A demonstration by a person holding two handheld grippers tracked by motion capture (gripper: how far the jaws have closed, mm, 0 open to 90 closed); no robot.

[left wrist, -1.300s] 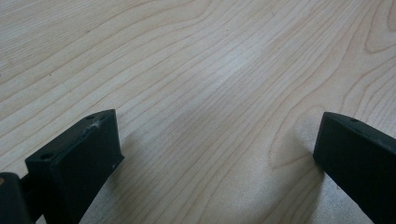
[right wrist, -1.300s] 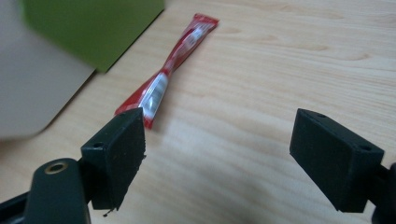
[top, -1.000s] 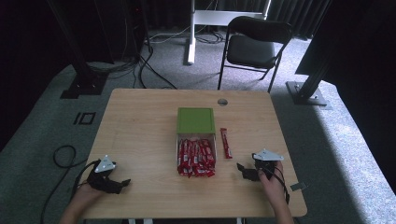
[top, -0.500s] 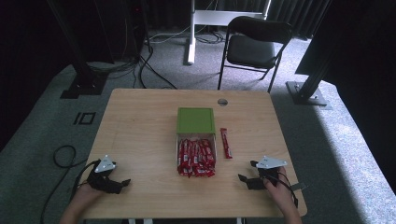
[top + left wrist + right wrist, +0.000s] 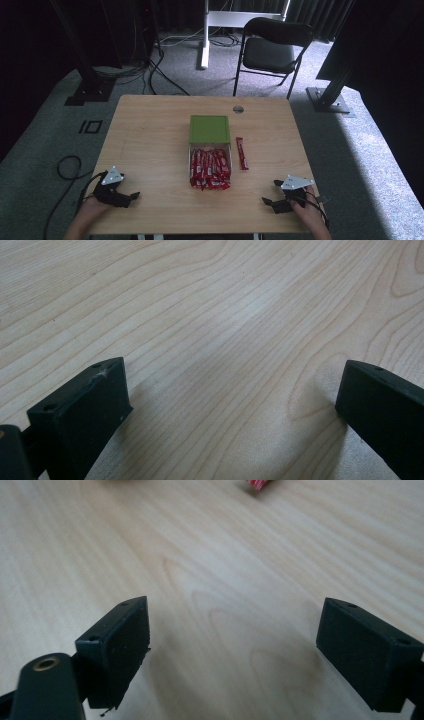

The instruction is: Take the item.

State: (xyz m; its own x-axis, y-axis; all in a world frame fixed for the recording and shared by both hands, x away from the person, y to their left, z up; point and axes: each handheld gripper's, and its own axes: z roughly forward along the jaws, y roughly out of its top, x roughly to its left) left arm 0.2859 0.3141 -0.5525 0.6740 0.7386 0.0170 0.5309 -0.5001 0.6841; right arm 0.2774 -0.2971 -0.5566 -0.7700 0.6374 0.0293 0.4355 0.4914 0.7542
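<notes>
One stray bar (image 5: 242, 153), beside green box (image 5: 209, 129)

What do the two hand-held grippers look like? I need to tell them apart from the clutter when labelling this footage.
Both match: the left hand-held gripper and right hand-held gripper have black bodies, each topped by a light grey three-cornered plate. Each ends in two blocky, matte black jaws with small screw holes. A black cable loops from the left one; another trails from the right. The forearms look bare.

Studio-type recording room.
Grey carpet (image 5: 60, 150), black curtains (image 5: 45, 30), rig stands (image 5: 85, 85), floor cables (image 5: 160, 65), folding chair (image 5: 270, 50), wooden table (image 5: 150, 150).
</notes>
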